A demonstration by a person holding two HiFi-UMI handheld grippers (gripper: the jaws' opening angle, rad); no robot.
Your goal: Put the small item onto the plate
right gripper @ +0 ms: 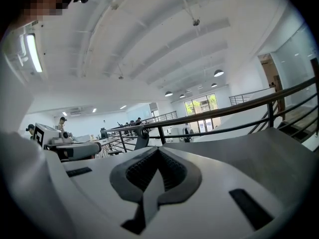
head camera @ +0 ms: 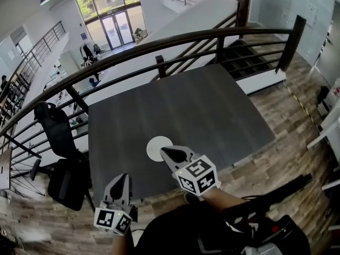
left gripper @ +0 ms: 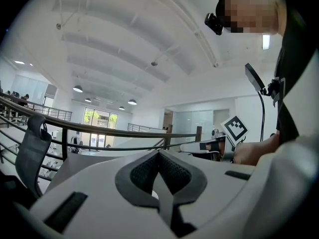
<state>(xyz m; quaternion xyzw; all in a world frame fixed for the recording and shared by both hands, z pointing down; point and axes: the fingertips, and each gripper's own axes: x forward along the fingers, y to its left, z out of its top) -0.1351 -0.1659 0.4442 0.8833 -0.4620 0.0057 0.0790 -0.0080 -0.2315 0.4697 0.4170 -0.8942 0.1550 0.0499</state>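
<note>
A small round white plate (head camera: 155,145) lies bare on the dark grey table (head camera: 212,105), near its front edge. My right gripper (head camera: 166,151) hangs over the plate's near right rim, and its jaws are shut with nothing between them (right gripper: 158,152). My left gripper (head camera: 122,178) is further back at the table's front left edge, apart from the plate. It too is shut and empty (left gripper: 159,154). No small item shows in any view.
A dark curved railing (head camera: 159,44) runs behind the table, with a stairway (head camera: 249,57) beyond it at the right. A black office chair (head camera: 58,142) stands off the table's left side. The floor is wood planks (head camera: 287,142).
</note>
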